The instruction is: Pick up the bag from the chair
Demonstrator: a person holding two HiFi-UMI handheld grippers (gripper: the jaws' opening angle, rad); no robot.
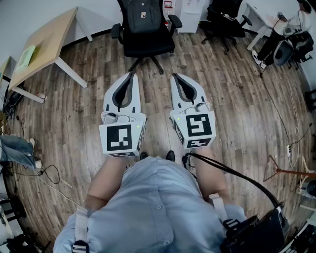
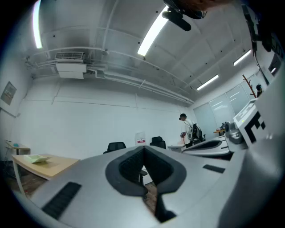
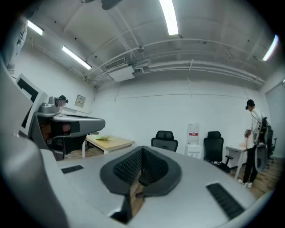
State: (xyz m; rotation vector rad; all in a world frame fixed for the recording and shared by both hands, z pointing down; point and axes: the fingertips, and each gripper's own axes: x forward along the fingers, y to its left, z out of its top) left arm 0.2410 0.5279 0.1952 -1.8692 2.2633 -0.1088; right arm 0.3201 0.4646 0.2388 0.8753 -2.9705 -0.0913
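A black bag point(image 1: 143, 15) stands upright against the back of a black office chair point(image 1: 148, 45) at the top middle of the head view. My left gripper point(image 1: 131, 75) and right gripper point(image 1: 174, 75) are held side by side above the wood floor, short of the chair and pointing toward it. Both are shut with nothing between the jaws. In the left gripper view the left gripper point(image 2: 143, 148) has its jaws meeting at the tip. The right gripper point(image 3: 142, 148) looks the same in its own view. Neither touches the bag.
A wooden table point(image 1: 44, 42) with a green item point(image 1: 24, 55) stands at the left. A second black chair point(image 1: 224, 22) and a water dispenser point(image 1: 190, 11) are at the back right. Cables point(image 1: 284, 118) run along the floor at the right. A person point(image 3: 254, 142) stands far off.
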